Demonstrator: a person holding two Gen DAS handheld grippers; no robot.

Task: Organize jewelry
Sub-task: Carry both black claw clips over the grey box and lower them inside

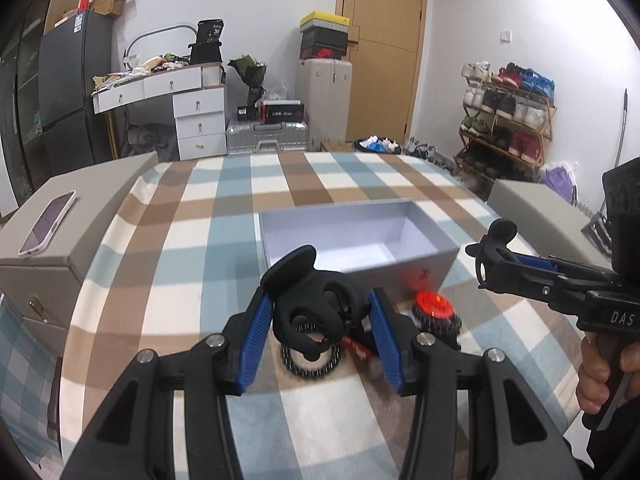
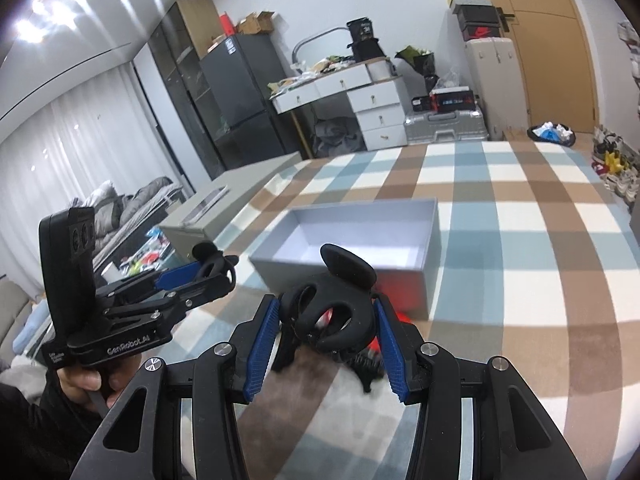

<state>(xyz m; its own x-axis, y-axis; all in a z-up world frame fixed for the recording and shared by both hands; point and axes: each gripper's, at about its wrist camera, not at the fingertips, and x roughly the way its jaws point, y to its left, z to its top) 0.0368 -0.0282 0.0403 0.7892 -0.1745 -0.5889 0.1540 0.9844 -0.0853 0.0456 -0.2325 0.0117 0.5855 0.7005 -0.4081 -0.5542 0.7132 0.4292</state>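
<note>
My left gripper (image 1: 316, 304) is shut on a black studded ring bracelet (image 1: 294, 364), which hangs sharp under its crossed black fingertips while the cloth beneath blurs. To its right, in front of the open white box (image 1: 340, 228), stands a studded bracelet with a red top (image 1: 434, 312), and a small red piece (image 1: 356, 346) lies between them. My right gripper (image 2: 328, 308) hovers over blurred black studded pieces (image 2: 360, 362) near the white box (image 2: 360, 220). Its fingertips touch and nothing shows between them. The left gripper (image 2: 214, 264) is raised at the left.
A checked cloth (image 1: 192, 240) covers the table. A grey case (image 1: 60, 256) with a phone (image 1: 48, 220) on it stands at the left, and another grey case (image 1: 536, 208) at the right. A hand (image 1: 600, 376) holds the right gripper (image 1: 494, 248). Furniture lines the far wall.
</note>
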